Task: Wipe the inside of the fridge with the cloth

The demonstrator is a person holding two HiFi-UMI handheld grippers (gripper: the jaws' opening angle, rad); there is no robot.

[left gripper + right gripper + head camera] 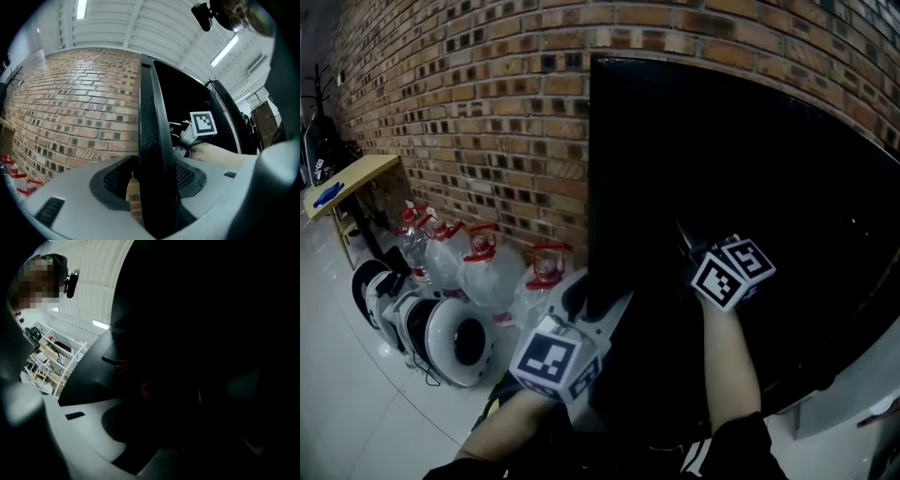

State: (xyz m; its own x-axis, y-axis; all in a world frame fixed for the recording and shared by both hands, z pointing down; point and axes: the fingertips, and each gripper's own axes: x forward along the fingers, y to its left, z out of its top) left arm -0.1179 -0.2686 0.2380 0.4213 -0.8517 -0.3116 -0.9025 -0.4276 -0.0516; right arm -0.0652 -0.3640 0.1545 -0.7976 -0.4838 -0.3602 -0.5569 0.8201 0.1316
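Observation:
The black fridge (750, 187) stands against the brick wall, and its door (602, 169) is swung open edge-on to me. My left gripper (592, 305) is shut on the door's edge (149, 117), one pad on each face; in the left gripper view the gripper (154, 176) straddles that black edge. My right gripper (692, 246) reaches into the dark interior, its marker cube (731, 270) still outside. From the left gripper view, the right gripper (177, 131) shows just inside the opening. The right gripper view is nearly black around the gripper (159, 427); no cloth can be made out.
Several clear water jugs with red caps (483, 272) and white round appliances (450, 342) stand on the floor left of the fridge. A yellow table (352, 178) is at the far left. The brick wall (487, 112) runs behind. White shelving (51, 362) stands behind me.

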